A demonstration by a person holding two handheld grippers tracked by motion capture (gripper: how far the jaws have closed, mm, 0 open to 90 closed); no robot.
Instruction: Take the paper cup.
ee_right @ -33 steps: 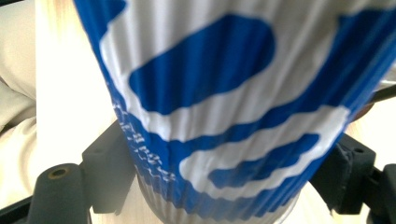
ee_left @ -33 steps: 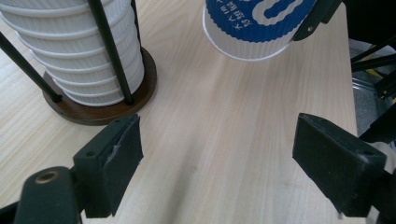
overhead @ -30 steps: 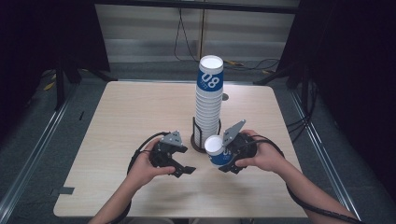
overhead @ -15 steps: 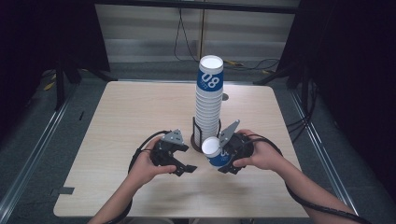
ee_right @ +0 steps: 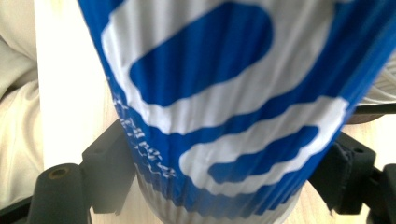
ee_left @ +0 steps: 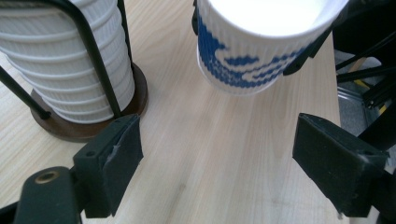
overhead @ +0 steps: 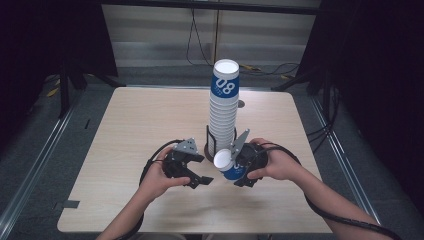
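Observation:
A blue and white ribbed paper cup (overhead: 227, 165) lies on its side in my right gripper (overhead: 239, 171), which is shut on it; the cup's mouth faces left. In the right gripper view the cup (ee_right: 233, 107) sits between both jaws. My left gripper (overhead: 197, 176) is open just left of the cup, with nothing between its jaws. In the left gripper view the cup (ee_left: 261, 46) hangs ahead of the open gripper (ee_left: 233, 158). A tall stack of nested cups (overhead: 223, 105) stands in a black wire holder (overhead: 210, 142) on a round brown base (ee_left: 79, 126), right behind both grippers.
The light wooden table (overhead: 135, 120) stretches left and behind the stack. Cables trail from both grippers toward the person's arms. Dark floor and metal frame rails surround the table.
Both grippers have shifted slightly; the right one with the cup has drifted a little left and nearer, toward the left gripper. The left gripper stays open.

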